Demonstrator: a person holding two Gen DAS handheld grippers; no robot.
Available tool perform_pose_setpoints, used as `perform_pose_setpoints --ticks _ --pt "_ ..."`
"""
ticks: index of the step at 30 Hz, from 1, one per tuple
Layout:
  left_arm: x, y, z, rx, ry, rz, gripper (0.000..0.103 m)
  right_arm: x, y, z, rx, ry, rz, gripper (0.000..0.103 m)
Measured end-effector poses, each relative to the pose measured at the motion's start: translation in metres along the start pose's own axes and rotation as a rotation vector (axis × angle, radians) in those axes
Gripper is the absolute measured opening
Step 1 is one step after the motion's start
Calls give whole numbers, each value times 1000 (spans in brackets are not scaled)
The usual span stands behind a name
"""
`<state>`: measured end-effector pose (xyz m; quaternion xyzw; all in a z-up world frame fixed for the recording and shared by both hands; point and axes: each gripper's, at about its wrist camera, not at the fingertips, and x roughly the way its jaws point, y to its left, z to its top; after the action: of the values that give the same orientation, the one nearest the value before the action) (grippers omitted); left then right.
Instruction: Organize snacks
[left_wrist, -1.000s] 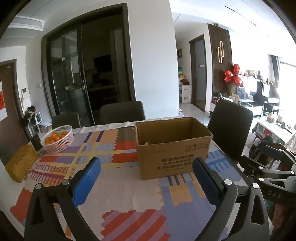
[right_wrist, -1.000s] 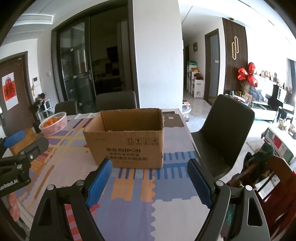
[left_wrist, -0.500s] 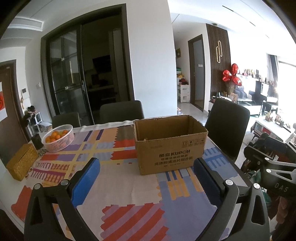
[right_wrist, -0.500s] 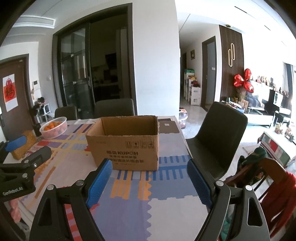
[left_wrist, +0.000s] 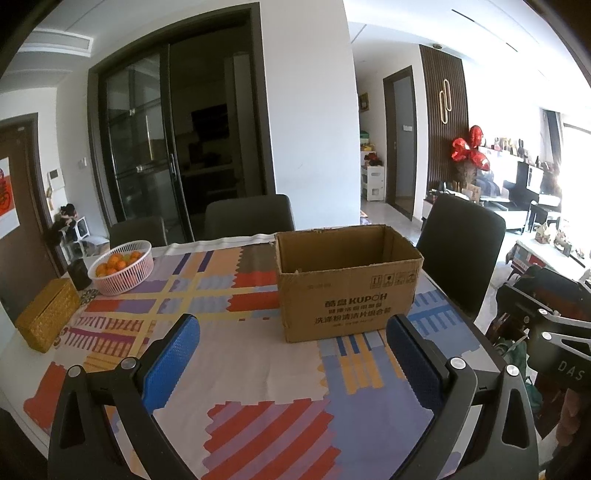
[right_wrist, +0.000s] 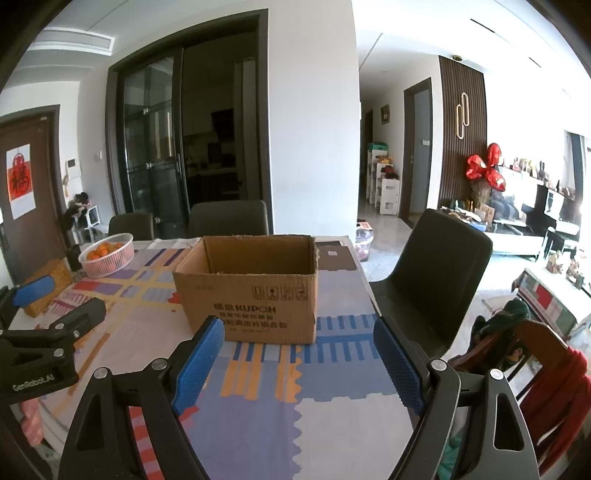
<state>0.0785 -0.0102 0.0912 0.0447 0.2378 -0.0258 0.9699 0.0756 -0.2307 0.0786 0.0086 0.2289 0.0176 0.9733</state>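
Note:
An open brown cardboard box (left_wrist: 347, 288) printed KUPOH stands on the patterned tablecloth (left_wrist: 236, 365); it also shows in the right wrist view (right_wrist: 255, 291). Its inside is mostly hidden. My left gripper (left_wrist: 291, 354) is open and empty, held back from the box's near side. My right gripper (right_wrist: 299, 354) is open and empty, also short of the box. The left gripper shows at the left edge of the right wrist view (right_wrist: 40, 332). No snacks show on the table.
A pink basket of oranges (left_wrist: 122, 267) and a woven gold box (left_wrist: 48, 314) sit at the table's left end. Dark chairs stand behind (left_wrist: 247, 219) and to the right (left_wrist: 461, 251) of the table. A dark flat item (right_wrist: 334, 256) lies behind the box.
Both grippers have drawn back from the box and risen slightly; the box looks smaller and farther. Both stay open and empty.

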Motion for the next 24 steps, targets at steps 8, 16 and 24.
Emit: perform_pose_setpoints --ticks 8,16,24 --pt "-1 1 0 -3 -1 3 103 1 2 1 -2 0 2 84" --pt "-3 3 0 -11 -2 -13 103 1 2 1 -4 1 3 84" --pt "-5 4 2 -12 -4 -13 103 2 3 0 -6 0 7 84"
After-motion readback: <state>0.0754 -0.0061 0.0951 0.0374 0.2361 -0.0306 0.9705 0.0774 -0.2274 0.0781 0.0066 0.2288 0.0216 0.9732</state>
